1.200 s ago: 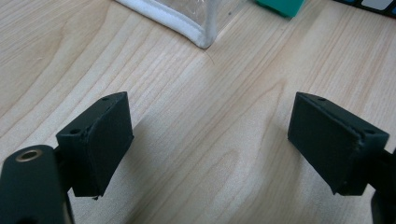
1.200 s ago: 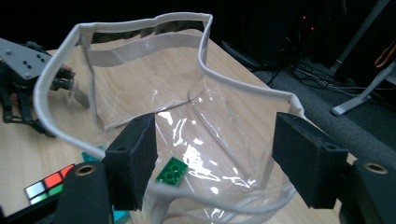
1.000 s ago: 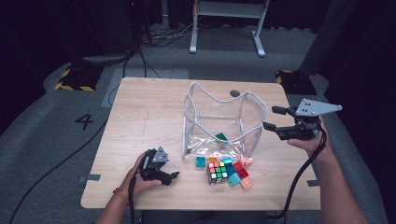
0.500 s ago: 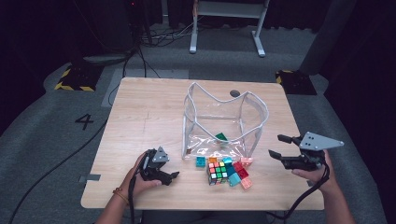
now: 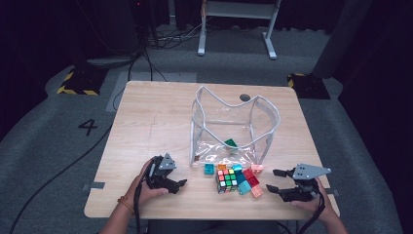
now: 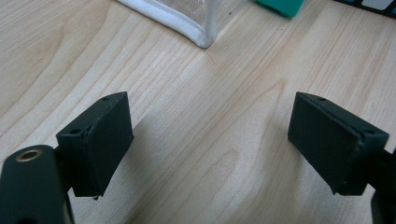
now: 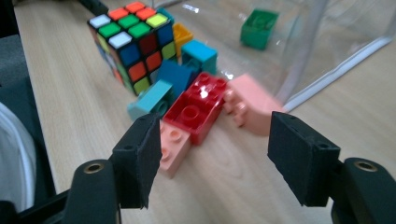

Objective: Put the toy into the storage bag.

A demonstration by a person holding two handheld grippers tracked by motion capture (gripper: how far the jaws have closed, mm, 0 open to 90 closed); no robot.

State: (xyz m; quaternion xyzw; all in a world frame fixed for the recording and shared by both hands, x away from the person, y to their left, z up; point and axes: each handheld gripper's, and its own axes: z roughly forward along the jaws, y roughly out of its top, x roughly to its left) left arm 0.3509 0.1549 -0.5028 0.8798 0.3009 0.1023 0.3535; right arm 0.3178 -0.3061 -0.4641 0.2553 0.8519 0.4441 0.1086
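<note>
A light wooden table (image 5: pixel 160 122) with rounded corners stands on grey carpet (image 5: pixel 58 161) in a dim room, its far side falling into darkness. A white number 4 (image 5: pixel 87 126) is marked on the floor off the table's left edge. Yellow-and-black hazard tape (image 5: pixel 78 80) lies beyond the far left corner, another patch (image 5: pixel 304 80) beyond the far right. Black cables (image 5: pixel 146 53) trail toward a white metal frame (image 5: pixel 238 24) at the back

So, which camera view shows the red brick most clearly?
The right gripper view: the red brick lies close ahead of the open jaws, studs visible, between pink bricks. In the high view it is a small red patch beside the puzzle cube. The left gripper view looks at bare table instead.
</note>
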